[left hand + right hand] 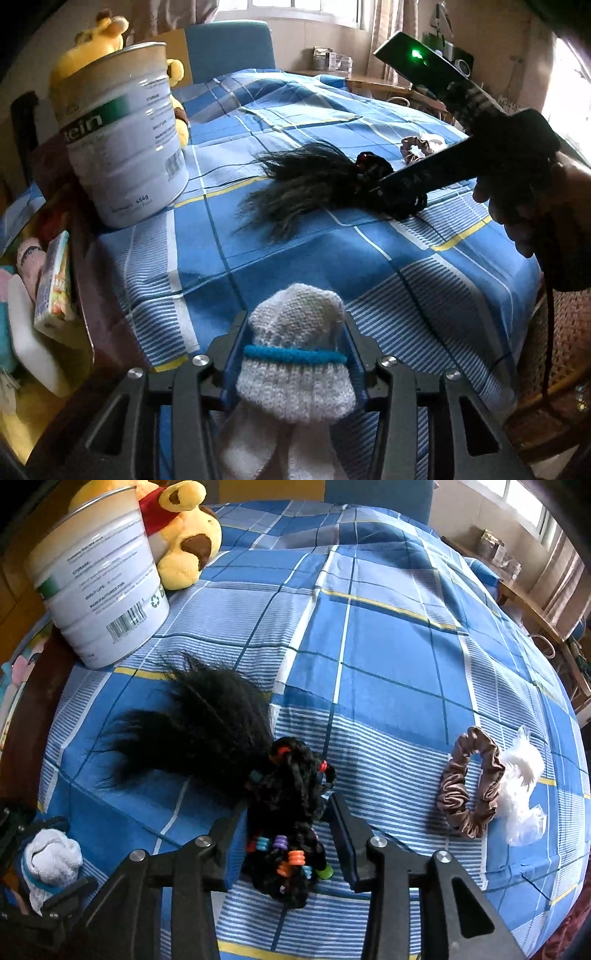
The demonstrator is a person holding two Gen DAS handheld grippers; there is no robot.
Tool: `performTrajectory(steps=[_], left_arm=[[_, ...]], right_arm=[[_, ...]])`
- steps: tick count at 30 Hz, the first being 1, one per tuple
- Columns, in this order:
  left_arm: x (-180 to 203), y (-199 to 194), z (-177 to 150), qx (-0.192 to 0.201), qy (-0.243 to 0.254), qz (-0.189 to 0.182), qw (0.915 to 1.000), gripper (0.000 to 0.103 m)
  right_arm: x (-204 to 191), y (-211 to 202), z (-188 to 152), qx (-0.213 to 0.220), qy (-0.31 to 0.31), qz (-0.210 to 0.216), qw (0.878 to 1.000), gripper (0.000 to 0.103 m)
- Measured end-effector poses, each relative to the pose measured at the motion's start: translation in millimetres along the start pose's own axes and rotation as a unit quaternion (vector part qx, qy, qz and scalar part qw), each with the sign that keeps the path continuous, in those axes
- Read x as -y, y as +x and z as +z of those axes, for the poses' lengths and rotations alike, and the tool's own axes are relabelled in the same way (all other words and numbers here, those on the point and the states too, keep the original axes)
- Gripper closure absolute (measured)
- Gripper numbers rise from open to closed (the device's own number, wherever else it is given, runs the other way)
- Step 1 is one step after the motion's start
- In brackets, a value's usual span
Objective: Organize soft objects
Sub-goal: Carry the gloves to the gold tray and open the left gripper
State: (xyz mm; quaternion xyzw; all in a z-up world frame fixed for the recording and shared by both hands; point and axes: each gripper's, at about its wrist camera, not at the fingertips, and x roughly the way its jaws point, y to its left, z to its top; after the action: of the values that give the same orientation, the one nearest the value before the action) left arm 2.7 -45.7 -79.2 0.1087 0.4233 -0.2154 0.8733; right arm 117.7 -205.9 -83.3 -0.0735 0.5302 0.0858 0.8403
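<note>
**Two pieces between the jaws, two more waiting on the cloth**

Going from the left, we see a white tin [98, 579] standing open-topped on the blue checked cloth [388, 635], with a yellow plush toy [184, 535] just behind it. We cannot see inside the tin, so we cannot say what, if anything, has been sorted already.

Our left gripper [293, 354] has the white knitted sock [295, 347] with its blue band between its fingers. The blue pads meet the knit on both sides, so we judge it held, though lightly. It sits low at the near edge of the cloth, angled down.

In the middle lies the black hairpiece [236, 746], its feathery tail fanned toward the tin and its beaded braids nearest us. Our right gripper [286, 816] points steeply down over those braids, fingers straddling them with a gap on either side, so nothing is gripped there.

Further right, a brown scrunchie [471, 781] and a white fluffy piece [521, 790] lie touching, untouched by either tool. In our judgement most of the job remains.
</note>
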Motion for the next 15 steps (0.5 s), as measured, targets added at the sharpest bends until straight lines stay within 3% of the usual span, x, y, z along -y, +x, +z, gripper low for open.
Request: performTrajectory(steps=[3, 5, 9, 12, 15], left_arm=[[-0.3, 0.0, 0.3, -0.001, 0.000, -0.003, 1.0000, 0.056], [-2.1, -2.0, 0.6, -0.001, -0.004, -0.009, 1.0000, 0.063], [-13.2, -17.9, 0.8, 0.001, -0.037, -0.033, 0.9987, 0.066], [-24.6, -49.1, 4.5, 0.035, -0.059, -0.053, 0.9963, 0.066], [-43.3, -88.3, 10.3, 0.081, -0.083, -0.050, 0.9920, 0.066]], right_arm=[[1.4, 0.9, 0.2, 0.002, 0.004, 0.001, 1.000, 0.061], [2.4, 1.4, 0.5, 0.003, 0.006, 0.003, 1.000, 0.060], [1.6, -0.2, -2.0, 0.009, 0.003, 0.002, 1.000, 0.060], [2.9, -0.5, -1.8, 0.008, 0.006, 0.005, 1.000, 0.060], [0.5, -1.0, -2.5, 0.007, -0.002, 0.000, 1.000, 0.060]])
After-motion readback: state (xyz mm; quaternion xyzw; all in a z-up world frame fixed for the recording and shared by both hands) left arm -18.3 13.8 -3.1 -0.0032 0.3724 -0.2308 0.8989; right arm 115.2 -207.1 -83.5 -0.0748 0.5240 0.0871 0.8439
